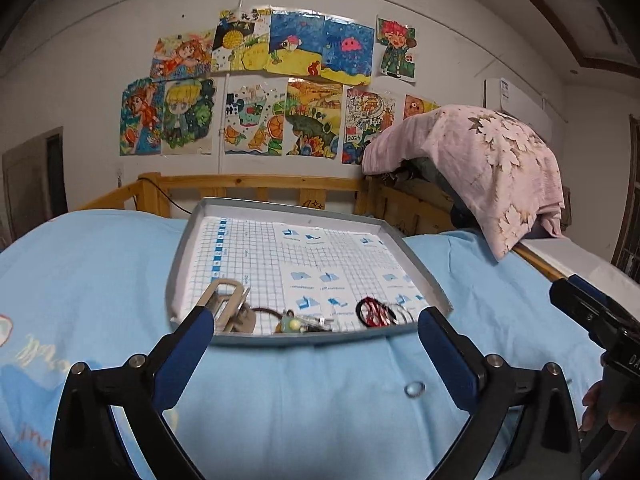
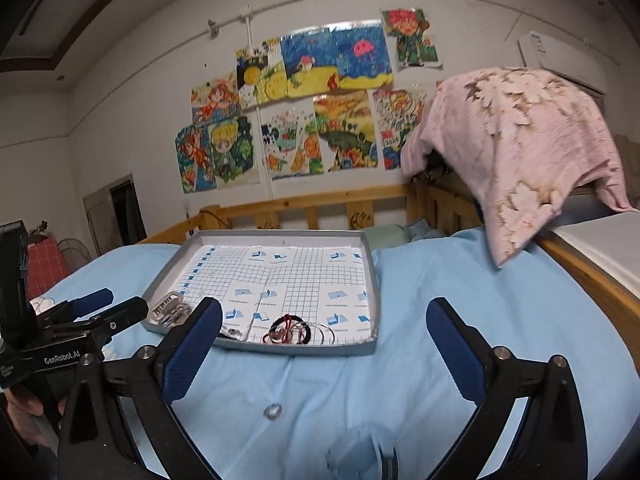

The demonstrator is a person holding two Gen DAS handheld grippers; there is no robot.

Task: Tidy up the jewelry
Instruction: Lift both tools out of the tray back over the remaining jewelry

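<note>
The grey tray (image 1: 188, 248) lies on the bed (image 1: 100, 264), lined with gridded paper. Along its near edge the jewelry is collected: a metal hair clip (image 1: 226, 300) at the tray's 7 o'clock corner, a beaded charm piece (image 1: 294, 325) at 6 o'clock, and red and black cords with thin silver rings (image 1: 380, 312) toward 5 o'clock. The far half of the tray holds nothing visible.

One item remains outside: a small ring (image 1: 415, 389) lies on the sheet, at 6 o'clock from the tray, well apart from its rim.

The left tongs (image 1: 316, 332) stand wide and empty; the right tongs (image 2: 324, 320) likewise.

Assessment: mostly complete; the ring is outstanding, and whether further sorting is intended cannot be told.
</note>
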